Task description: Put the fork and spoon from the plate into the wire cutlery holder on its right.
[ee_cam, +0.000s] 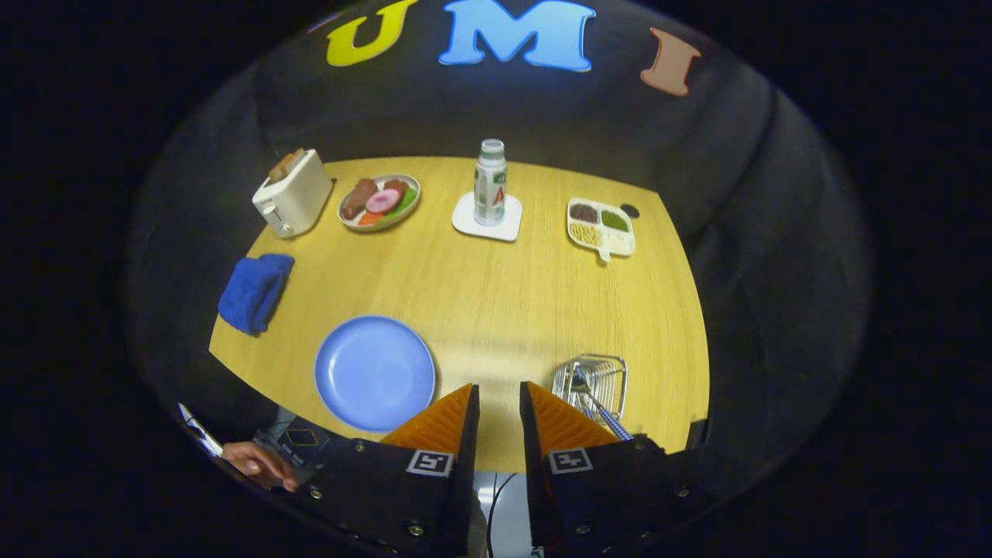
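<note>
Fingers [500, 403] narrowly parted, empty. Cutlery [597, 404] (thin, stiff, slippery) stands in holder [590, 381], 1 o'clock; plate [374, 372] bare. Grip handle midway.

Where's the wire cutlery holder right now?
In the gripper view, the wire cutlery holder stands on the wooden table just beyond the right finger, right of the empty round blue plate, with cutlery handles leaning out of it. The gripper jaws are parted, holding nothing.

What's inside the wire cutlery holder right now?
The wire cutlery holder holds cutlery with a handle sticking out; whether both pieces are in, I cannot tell. The blue plate looks bare. The hand-held gripper is open, empty.
</note>
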`<control>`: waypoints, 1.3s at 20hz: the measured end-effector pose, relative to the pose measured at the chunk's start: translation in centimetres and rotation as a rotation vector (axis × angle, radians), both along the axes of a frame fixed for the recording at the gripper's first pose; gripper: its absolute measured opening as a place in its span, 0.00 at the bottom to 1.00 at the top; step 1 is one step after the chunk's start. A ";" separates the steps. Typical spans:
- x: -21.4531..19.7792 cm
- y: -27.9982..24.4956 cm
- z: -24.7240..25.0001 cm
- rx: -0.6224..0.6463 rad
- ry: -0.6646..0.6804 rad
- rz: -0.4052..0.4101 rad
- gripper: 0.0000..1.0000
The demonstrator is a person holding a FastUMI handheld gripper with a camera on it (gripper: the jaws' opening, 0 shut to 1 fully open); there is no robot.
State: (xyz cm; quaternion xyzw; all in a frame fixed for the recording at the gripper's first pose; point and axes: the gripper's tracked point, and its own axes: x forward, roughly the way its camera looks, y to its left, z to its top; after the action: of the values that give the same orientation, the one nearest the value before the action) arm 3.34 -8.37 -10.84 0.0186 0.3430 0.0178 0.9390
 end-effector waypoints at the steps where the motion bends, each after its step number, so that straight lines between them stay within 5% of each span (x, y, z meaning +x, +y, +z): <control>1: 0.1 0.4 0.9 -0.018 -0.072 -0.005 0.30; 10: -0.7 3.6 11.2 -0.104 -0.633 -0.064 0.31; 13: -1.0 4.4 12.7 -0.087 -0.710 -0.076 0.54; 14: -1.1 4.8 12.8 -0.078 -0.725 -0.072 0.55; 18: -1.6 4.9 15.1 -0.113 -0.840 -0.072 0.97; 26: -2.4 5.3 17.3 -0.072 -1.009 -0.140 0.96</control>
State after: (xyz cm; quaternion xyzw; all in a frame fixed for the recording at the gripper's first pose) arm 0.94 -3.11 6.49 -0.0016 -0.1548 -0.0500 0.9867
